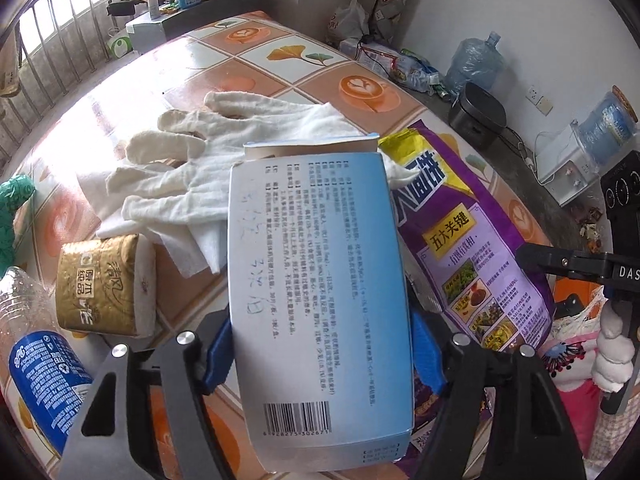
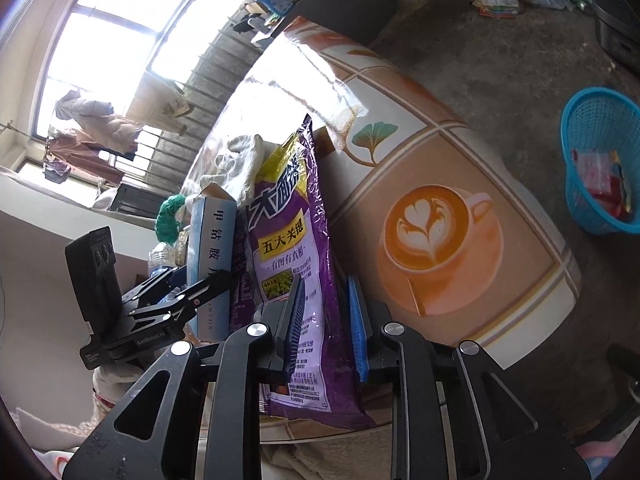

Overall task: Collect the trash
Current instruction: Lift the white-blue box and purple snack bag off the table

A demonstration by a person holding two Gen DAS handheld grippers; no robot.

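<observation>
A blue-and-white carton box [image 1: 320, 280] with printed text and a barcode stands between the blue pads [image 1: 218, 354] of my left gripper [image 1: 322, 354], which touch both its sides. In the right wrist view the same box [image 2: 212, 240] shows edge-on with the left gripper [image 2: 180, 300] around it. A purple snack bag [image 2: 288, 248] lies on the table beside the box. Its lower part sits between the fingers of my right gripper [image 2: 326, 324], whose jaws stand apart. In the left wrist view the bag [image 1: 472, 232] lies right of the box, with the right gripper [image 1: 560, 264] at its edge.
White cloth gloves [image 1: 192, 168], a gold tissue pack [image 1: 100, 284] and a plastic bottle with a blue label [image 1: 40, 380] lie on the coffee-patterned table [image 2: 440, 152]. On the floor stands a blue basket [image 2: 596, 160] holding red wrappers. A water jug [image 1: 476, 60] and a black cooker [image 1: 476, 116] stand by the wall.
</observation>
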